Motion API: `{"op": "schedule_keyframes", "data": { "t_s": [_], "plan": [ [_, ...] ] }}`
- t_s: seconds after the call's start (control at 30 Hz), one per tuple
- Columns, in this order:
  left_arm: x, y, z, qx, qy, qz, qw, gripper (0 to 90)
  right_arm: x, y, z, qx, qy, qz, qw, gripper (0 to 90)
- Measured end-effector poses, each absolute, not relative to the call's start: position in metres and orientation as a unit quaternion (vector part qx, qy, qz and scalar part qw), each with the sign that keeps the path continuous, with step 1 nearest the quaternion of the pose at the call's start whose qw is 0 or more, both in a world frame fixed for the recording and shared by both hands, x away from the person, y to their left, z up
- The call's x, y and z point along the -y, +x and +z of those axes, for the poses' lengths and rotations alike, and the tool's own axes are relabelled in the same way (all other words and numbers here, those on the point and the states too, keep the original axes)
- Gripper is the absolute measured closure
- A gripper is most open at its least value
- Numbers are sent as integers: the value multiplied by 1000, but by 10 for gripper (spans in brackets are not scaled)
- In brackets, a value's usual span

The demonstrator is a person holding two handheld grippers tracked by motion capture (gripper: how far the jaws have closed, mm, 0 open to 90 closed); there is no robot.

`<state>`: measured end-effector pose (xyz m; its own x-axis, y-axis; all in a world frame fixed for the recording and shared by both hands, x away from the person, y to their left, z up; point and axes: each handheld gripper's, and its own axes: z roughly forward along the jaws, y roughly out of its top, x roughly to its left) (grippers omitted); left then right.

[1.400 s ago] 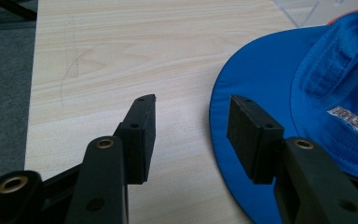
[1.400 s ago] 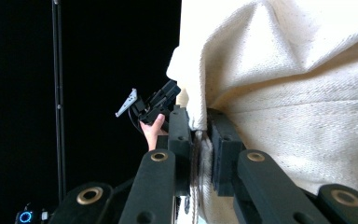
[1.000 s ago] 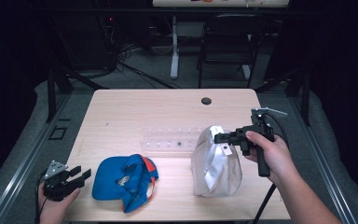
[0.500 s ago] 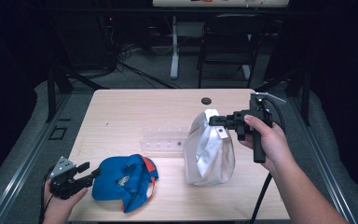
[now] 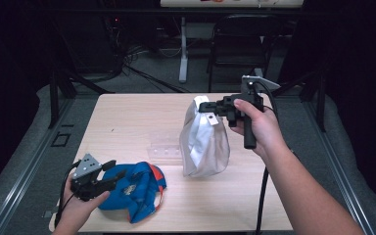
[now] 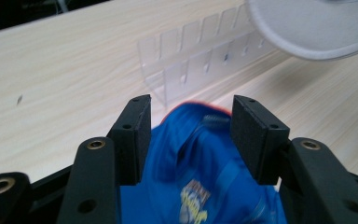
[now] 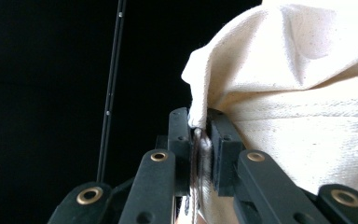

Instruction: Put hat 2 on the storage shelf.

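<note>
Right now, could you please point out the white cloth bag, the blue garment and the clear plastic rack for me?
white cloth bag point(image 5: 204, 142): high view, middle of its hanging body.
blue garment point(image 5: 136, 188): high view, centre of the crumpled fabric.
clear plastic rack point(image 6: 196, 51): left gripper view, its slotted front wall.

A cream, coarse-woven cloth bag point(image 5: 204, 142), a glossy blue synthetic-fabric cap point(image 5: 134, 188) and a clear plastic rack point(image 6: 200, 51) share the matt pale wood-grain desk point(image 5: 127, 122).

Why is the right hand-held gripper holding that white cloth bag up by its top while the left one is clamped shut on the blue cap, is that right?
Not quite. The left hand-held gripper is open, its jaws apart on either side of the blue cap, as the left gripper view shows. The rest holds: the right hand-held gripper is pinching the top of the white cloth bag.
</note>
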<state>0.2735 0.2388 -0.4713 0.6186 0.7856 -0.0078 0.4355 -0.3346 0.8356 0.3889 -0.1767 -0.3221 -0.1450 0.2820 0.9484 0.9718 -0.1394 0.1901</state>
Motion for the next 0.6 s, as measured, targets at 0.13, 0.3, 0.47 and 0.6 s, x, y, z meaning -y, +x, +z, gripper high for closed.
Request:
{"op": "schedule_keyframes", "data": {
  "t_s": [0.13,0.3,0.47,0.6],
  "plan": [
    [-225,278,-463,-370,796,206,432,497,164,397,-316,560,-554,-512,343,813],
    [-209,282,-456,-352,803,206,435,509,147,409,-312,559,-553,-513,344,813],
    [-194,287,-450,-336,810,205,435,515,134,418,-311,553,-556,-517,344,813],
    [-181,290,-446,-325,815,204,434,515,127,426,-310,549,-560,-517,343,813]
  ]
}}
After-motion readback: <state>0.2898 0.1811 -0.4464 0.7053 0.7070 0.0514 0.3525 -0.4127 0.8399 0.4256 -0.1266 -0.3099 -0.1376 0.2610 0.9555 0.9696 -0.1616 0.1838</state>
